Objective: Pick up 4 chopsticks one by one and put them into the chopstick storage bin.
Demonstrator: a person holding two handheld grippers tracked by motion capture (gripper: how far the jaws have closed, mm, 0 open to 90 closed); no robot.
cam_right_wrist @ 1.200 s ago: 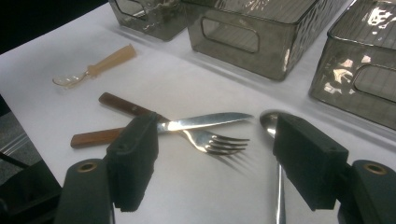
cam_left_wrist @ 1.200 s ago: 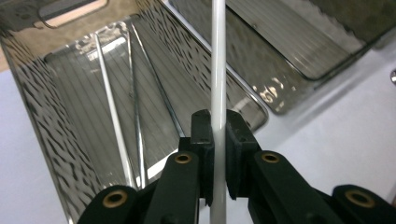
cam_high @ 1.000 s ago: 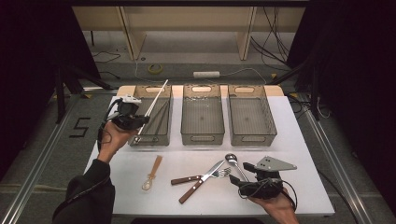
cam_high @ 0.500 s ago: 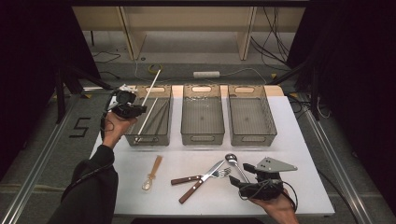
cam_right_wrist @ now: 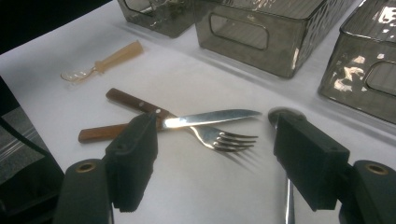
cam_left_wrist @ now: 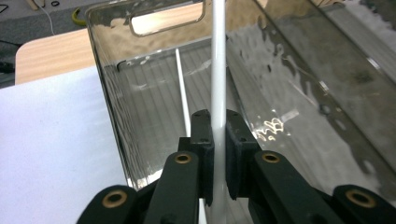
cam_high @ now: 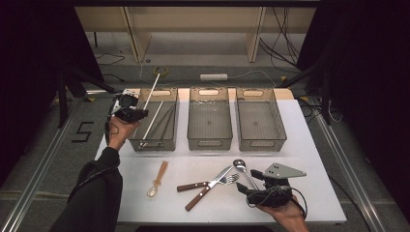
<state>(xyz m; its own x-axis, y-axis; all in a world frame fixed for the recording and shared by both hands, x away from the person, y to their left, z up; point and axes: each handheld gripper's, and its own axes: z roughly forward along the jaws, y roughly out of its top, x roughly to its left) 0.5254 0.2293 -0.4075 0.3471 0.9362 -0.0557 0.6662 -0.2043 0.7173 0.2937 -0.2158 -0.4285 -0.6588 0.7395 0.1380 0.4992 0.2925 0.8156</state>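
Nearest the person, at about 5 o'clock on the white surface (cam_high: 300, 145), the right gripper (cam_high: 244, 189) rests in a hand with its jaws spread wide and nothing between them. Just past those jaws lie a knife (cam_right_wrist: 187, 119) and a fork (cam_right_wrist: 212, 136) with brown wooden handles, crossed over each other, and a metal spoon (cam_high: 241, 169) beside them. At about 7 o'clock lies a small clear spoon (cam_high: 158, 180) with a tan handle, apart from the rest.

Farther back stand three see-through bins in a row. The middle bin (cam_high: 209, 140) and the right bin (cam_high: 261, 140) look bare inside.

At about 10 o'clock, the left gripper (cam_left_wrist: 219, 140) is over the left bin (cam_left_wrist: 112, 116). Its jaws are pressed tight on a thin white stick (cam_left_wrist: 218, 70), pinching it near its lower end. The stick points up and away, over the far edge of the bin. A second white stick (cam_left_wrist: 183, 93) already lies on the bin's floor.

The held stick looks light, stiff and smooth, so it could slip or swing round in a loose grip. It is long, so a hold closer to its middle would probably keep it steadier. It may snap if bent hard against the bin wall.
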